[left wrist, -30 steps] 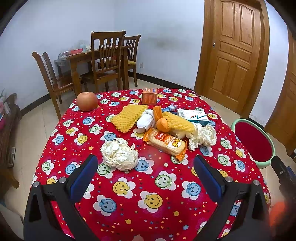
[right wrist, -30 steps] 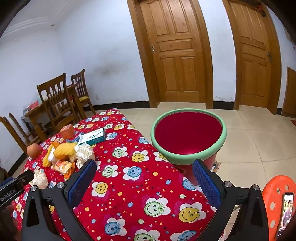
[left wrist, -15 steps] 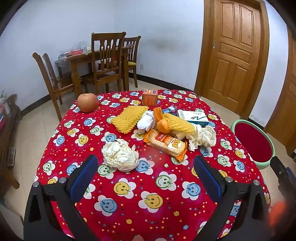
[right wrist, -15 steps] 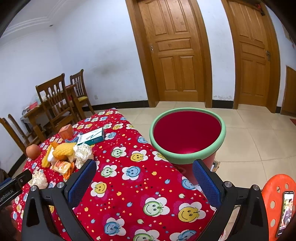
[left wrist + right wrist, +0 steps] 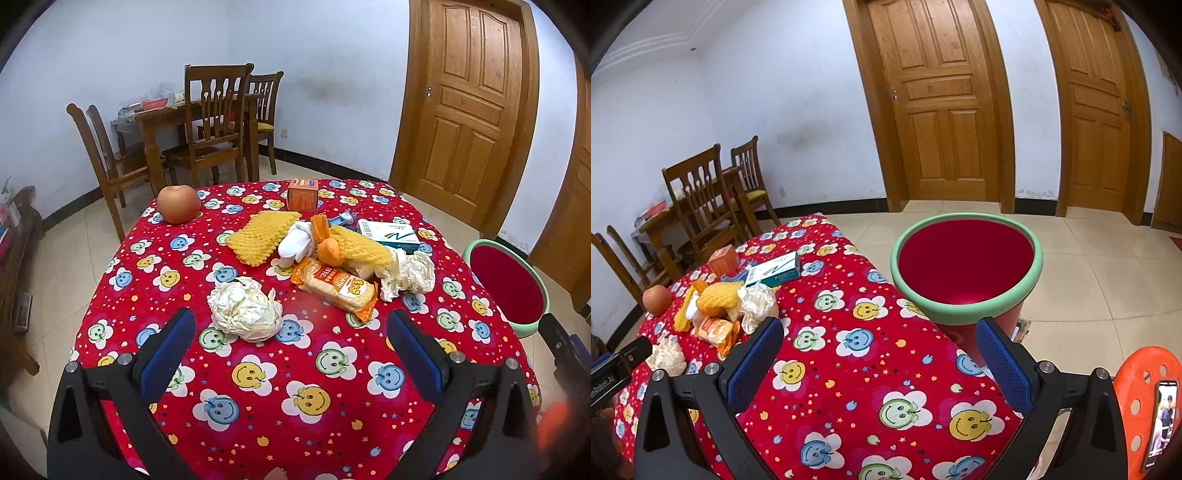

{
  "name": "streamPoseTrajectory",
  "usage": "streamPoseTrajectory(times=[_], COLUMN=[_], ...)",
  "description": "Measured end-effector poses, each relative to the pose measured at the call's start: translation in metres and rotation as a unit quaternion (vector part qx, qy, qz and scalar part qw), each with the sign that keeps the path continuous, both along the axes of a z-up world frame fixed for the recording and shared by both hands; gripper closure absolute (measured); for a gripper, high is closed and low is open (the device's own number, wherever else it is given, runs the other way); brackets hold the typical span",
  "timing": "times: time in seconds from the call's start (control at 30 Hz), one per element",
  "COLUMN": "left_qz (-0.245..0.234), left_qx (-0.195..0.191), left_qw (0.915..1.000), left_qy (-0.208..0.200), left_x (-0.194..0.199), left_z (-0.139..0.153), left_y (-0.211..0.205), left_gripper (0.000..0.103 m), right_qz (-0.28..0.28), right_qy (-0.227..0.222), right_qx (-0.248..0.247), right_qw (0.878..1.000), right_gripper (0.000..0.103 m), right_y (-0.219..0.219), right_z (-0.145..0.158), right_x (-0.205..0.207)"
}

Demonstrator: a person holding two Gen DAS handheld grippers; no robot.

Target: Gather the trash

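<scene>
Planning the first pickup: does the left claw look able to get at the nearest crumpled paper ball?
Probably yes. The left claw is open and empty, and the crumpled paper ball lies just ahead between its fingers' line, apart from the snack wrapper, with only bare tablecloth between.

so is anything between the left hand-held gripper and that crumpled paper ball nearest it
Nothing visible. The left hand-held gripper is open, and only bare tablecloth lies between its fingers and the crumpled paper ball.
</scene>
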State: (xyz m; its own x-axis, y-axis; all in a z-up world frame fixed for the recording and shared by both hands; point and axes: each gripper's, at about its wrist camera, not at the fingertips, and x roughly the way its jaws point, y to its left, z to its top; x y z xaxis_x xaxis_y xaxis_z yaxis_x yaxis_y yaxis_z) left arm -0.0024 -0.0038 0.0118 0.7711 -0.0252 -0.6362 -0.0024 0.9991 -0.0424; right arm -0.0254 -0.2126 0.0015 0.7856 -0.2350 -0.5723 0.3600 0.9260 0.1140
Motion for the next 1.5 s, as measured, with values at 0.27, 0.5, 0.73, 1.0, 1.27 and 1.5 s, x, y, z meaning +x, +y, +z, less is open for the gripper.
streamPoseTrajectory(times=[0.27,0.5,0.73,1.0,1.27,1.5], left_qz=[0.005,0.016,0.021,0.027,0.025,0.016], left_qx=[0.001,0.008,0.008,0.018,0.026,0.035], left_qw=[1.0000,0.9998,0.9998,0.9992,0.9977,0.9964], left_qy=[-0.003,-0.007,-0.001,0.024,0.057,0.076], left_x=[0.008,0.017,0.031,0.063,0.101,0.143], left_z=[0.004,0.007,0.009,0.003,-0.011,-0.019], left_y=[0.012,0.024,0.038,0.057,0.069,0.073], left_gripper=[0.002,0.002,0.002,0.002,0.002,0.002], right_qz=[0.002,0.002,0.009,0.031,0.047,0.068], right_qy=[0.006,0.009,0.016,0.023,0.037,0.047], right_qx=[0.000,-0.003,-0.007,-0.014,-0.001,0.008], right_qw=[1.000,1.000,1.000,0.999,0.998,0.997], right_gripper=[0.000,0.000,0.000,0.000,0.000,0.000], right_y=[0.003,0.004,0.005,0.012,0.017,0.028], right_z=[-0.003,-0.003,0.000,0.005,0.004,0.007], right_x=[0.004,0.011,0.022,0.043,0.068,0.094])
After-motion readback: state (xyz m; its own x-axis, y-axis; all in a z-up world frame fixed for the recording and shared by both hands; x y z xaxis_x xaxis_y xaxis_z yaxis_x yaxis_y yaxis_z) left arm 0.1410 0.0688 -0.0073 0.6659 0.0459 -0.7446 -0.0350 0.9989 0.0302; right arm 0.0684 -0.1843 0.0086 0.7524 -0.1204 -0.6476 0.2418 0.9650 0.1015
